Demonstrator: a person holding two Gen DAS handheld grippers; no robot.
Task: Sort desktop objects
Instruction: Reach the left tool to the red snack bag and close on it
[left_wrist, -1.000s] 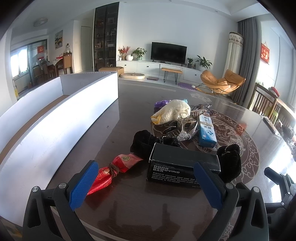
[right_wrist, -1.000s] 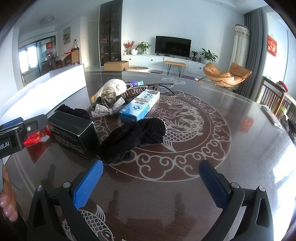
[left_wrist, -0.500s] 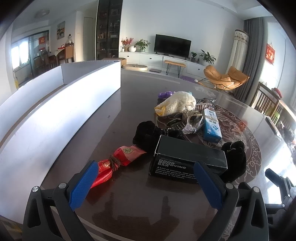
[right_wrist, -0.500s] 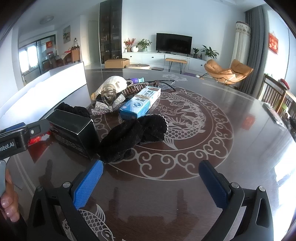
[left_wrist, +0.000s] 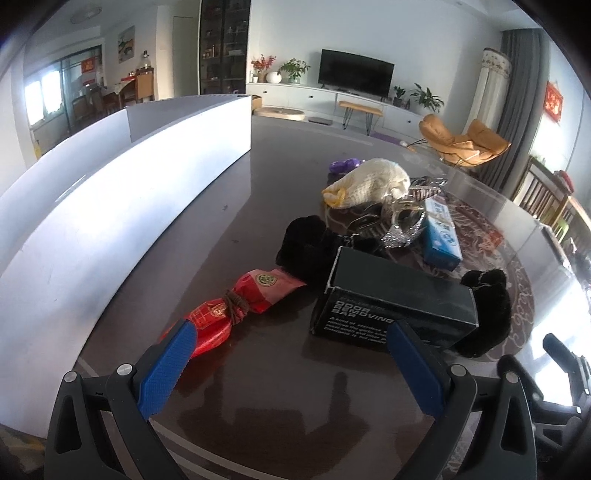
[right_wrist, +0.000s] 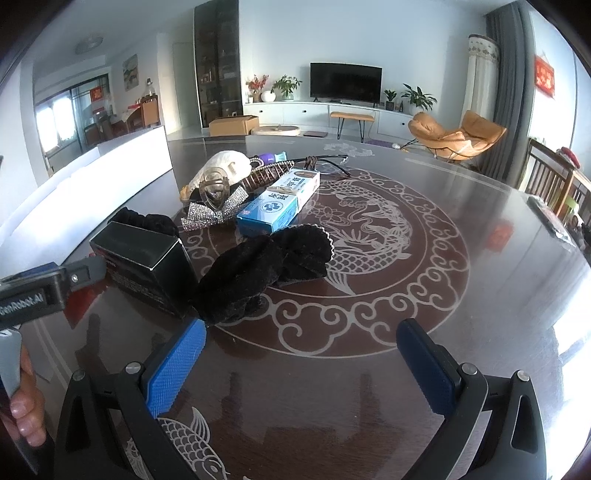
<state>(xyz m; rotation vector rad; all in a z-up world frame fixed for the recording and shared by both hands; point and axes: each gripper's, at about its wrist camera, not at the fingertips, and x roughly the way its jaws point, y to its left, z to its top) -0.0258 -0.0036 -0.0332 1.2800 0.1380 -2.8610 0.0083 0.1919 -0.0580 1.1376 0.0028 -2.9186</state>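
Dark and glossy, the round table (right_wrist: 480, 229) carries an unsorted heap near its middle: black box (left_wrist: 391, 306), red packet (left_wrist: 236, 310), blue carton (right_wrist: 280, 203), black scrunchies (right_wrist: 266, 266). Along the left edge, the white tray (left_wrist: 110, 206) appears unfilled. Left gripper (left_wrist: 291, 373) and right gripper (right_wrist: 299, 365) both gape, carrying nothing, so sorting seems barely begun.

the left gripper (left_wrist: 290, 363) had two black plastic arms with triangular cut-outs, silver screws at the joints, and blue fingers (left_wrist: 165, 373) with a fine knurled face. the right gripper (right_wrist: 301, 363) was built the same: black frame, silver screws, textured blue fingers (right_wrist: 176, 365). seen from the right wrist view, the left gripper's body was dark grey with partly legible white lettering, and a person's hand (right_wrist: 26, 406) showed bare fingertips.
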